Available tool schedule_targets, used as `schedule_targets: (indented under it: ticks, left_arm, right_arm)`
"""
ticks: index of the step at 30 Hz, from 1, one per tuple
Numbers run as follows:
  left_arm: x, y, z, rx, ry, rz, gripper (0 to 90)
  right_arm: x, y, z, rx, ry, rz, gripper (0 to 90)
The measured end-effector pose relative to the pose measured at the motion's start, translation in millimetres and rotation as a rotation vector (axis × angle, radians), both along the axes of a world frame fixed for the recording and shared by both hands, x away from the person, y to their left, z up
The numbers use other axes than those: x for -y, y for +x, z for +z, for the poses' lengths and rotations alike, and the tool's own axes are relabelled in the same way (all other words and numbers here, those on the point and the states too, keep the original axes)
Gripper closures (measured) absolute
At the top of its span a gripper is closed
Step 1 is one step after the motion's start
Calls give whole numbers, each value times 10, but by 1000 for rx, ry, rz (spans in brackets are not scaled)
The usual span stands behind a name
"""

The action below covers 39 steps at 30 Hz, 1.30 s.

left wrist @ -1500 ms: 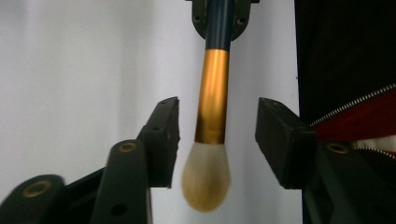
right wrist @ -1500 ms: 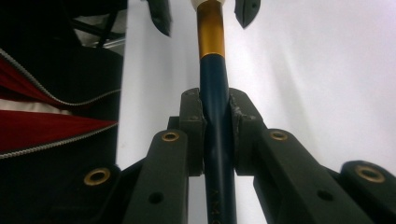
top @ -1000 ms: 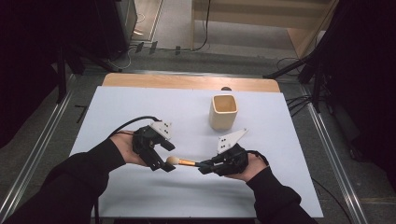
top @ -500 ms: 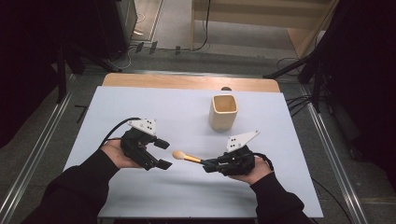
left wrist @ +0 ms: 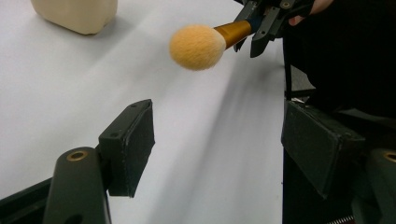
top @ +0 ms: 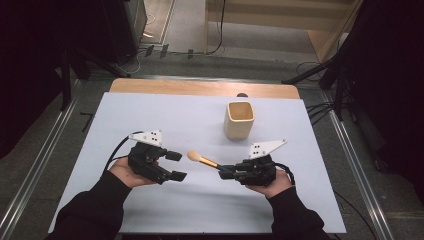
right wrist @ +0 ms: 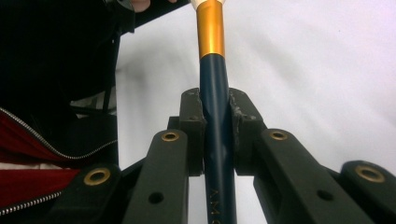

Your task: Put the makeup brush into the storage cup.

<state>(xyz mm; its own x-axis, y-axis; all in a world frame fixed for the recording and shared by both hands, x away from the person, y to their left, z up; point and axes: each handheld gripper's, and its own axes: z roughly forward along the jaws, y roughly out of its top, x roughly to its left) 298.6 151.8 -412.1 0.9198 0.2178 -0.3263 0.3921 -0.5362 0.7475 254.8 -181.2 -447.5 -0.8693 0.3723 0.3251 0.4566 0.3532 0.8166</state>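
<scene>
A makeup brush (top: 202, 160) with a fluffy orange head, gold ferrule and dark blue handle points left from my right gripper (top: 225, 171), which is shut on the handle. In the right gripper view the pads (right wrist: 194, 122) clamp the blue handle (right wrist: 215, 93) from both sides. My left gripper (top: 176, 166) is open a short way left of the brush head. Its jaws have just been closing a little, with nothing between them. In the left gripper view the brush head (left wrist: 196, 46) hovers ahead of and above the open left gripper (left wrist: 219, 144), apart from it.
A cream square cup (top: 239, 120) stands upright behind the grippers, right of centre on the white table sheet (top: 165, 115); its base corner shows as the cup (left wrist: 77, 14) in the left gripper view. The wooden table edge (top: 200, 88) lies at the back.
My left gripper has drawn back to the left, away from the brush head it was next to. The right gripper still holds the brush and has barely shifted.
</scene>
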Motion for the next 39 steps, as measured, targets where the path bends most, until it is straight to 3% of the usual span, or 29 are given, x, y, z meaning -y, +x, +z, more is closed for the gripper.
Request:
schedule_targets:
  ticks: [12,15,20,26,32,36,39]
  left_arm:
    - [96,-82,-89,-20,-86,65,297]
    - [111,-84,-108,-52,-128,86,324]
    - [155,-104,-110,-59,-133,99,353]
    - [155,-112,-111,-101,-209,157,397]
    - [205,-138,-120,-103,-231,191,414]
    - [230,-139,-127,-118,-265,222,443]
    - [251,-137,-165,-140,-267,244,446]
  right_arm:
    - [-25,-10,26,14,59,-43,793]
    - [-33,-4,22,17,69,-59,793]
    - [-73,-8,15,21,78,-70,793]
    - [-106,-13,2,23,92,-86,793]
    - [-140,-22,-21,15,106,-99,793]
    - [-147,-19,-27,14,110,-107,793]
    - [-136,-16,-21,18,118,-118,793]
